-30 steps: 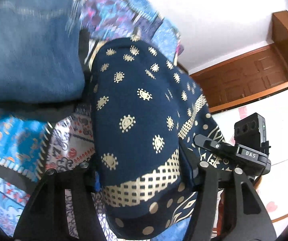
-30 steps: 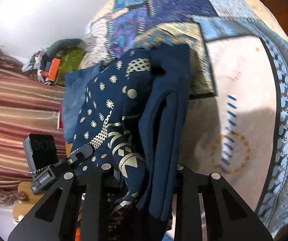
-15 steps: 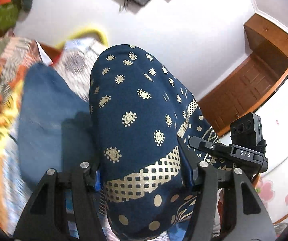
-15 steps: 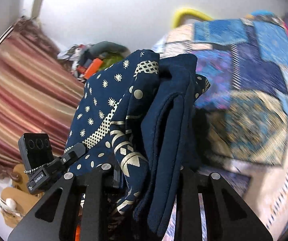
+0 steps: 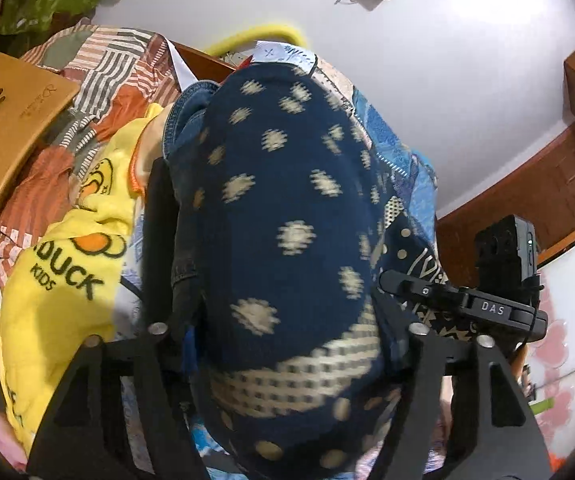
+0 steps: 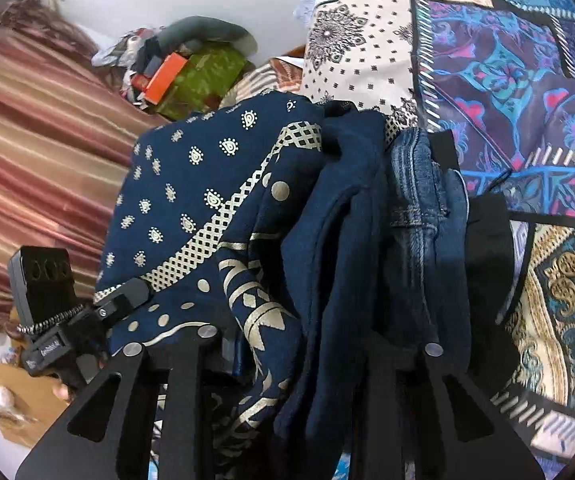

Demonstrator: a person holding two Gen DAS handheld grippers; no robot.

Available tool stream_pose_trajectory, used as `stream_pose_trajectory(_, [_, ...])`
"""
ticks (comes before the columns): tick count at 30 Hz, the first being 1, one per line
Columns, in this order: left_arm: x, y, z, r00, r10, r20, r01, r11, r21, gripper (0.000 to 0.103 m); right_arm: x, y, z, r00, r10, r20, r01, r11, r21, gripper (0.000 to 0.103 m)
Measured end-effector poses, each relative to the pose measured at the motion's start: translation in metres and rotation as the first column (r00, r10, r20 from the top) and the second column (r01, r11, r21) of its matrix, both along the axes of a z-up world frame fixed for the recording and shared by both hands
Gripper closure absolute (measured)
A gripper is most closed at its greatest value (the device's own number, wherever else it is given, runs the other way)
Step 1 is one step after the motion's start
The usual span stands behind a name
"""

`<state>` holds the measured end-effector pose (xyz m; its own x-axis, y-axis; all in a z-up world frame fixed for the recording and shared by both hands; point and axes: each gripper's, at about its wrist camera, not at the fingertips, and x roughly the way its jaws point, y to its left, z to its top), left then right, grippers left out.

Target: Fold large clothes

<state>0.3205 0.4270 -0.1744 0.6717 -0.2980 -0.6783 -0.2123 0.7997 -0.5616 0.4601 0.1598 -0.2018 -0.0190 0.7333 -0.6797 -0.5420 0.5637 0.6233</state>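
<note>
Left gripper (image 5: 287,360) jaws opening, folded navy gold-print garment (image 5: 283,240) bulging up between fingers, filling centre. Blue denim (image 5: 185,120) just behind garment's upper left. Yellow "DUCK KIDS" shirt (image 5: 59,280) lying left on striped orange bedding (image 5: 99,80). Wooden board (image 5: 3,128) at far left edge. White wall (image 5: 427,80) behind; brown wooden door (image 5: 547,196) at right.
</note>
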Motion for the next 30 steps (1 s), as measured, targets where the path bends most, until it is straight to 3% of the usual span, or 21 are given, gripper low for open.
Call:
stream_pose_trajectory(3, [-0.001, -0.004, 0.0, 1.0, 0.009, 0.0, -0.009, 0.997, 0.071, 0.017, -0.003, -0.001, 0.006, 0.998, 0.026, 0.054, -0.024, 0.999, -0.039, 0.072])
stream_pose_trajectory(7, [-0.006, -0.009, 0.005, 0.999, 0.042, -0.03, -0.039, 0.996, 0.081, 0.017, -0.02, -0.011, 0.02, 0.986, 0.022, 0.166, 0.002, 0.99, -0.144, 0.058])
stream_pose_trajectory(9, [-0.013, -0.016, 0.015, 0.998, 0.062, -0.032, -0.058, 0.991, 0.121, 0.018, -0.031, -0.022, 0.04, 0.96, -0.009, 0.281, 0.069, 0.977, -0.202, 0.053])
stream_pose_trajectory(12, [-0.028, -0.031, 0.035, 0.997, 0.07, -0.037, -0.061, 0.975, 0.211, 0.018, -0.045, -0.035, 0.059, 0.929, -0.009, 0.369, 0.104, 0.966, -0.238, 0.053])
stream_pose_trajectory(18, [-0.072, -0.063, 0.082, 0.995, 0.101, 0.006, -0.096, 0.926, 0.365, 0.018, -0.084, -0.072, 0.121, 0.889, -0.062, 0.453, 0.139, 0.981, -0.138, 0.053])
stream_pose_trajectory(22, [-0.119, -0.092, 0.133, 0.988, 0.103, 0.119, -0.143, 0.901, 0.41, 0.018, -0.122, -0.089, 0.164, 0.84, -0.102, 0.533, 0.148, 0.988, -0.043, 0.053])
stream_pose_trajectory(25, [-0.159, -0.118, 0.177, 0.968, 0.096, 0.231, -0.194, 0.87, 0.454, 0.018, -0.159, -0.107, 0.198, 0.788, -0.142, 0.599, 0.149, 0.988, 0.039, 0.053])
stream_pose_trajectory(30, [-0.227, -0.166, 0.237, 0.904, 0.075, 0.42, -0.3, 0.813, 0.5, 0.018, -0.227, -0.142, 0.242, 0.684, -0.23, 0.692, 0.138, 0.973, 0.187, 0.053])
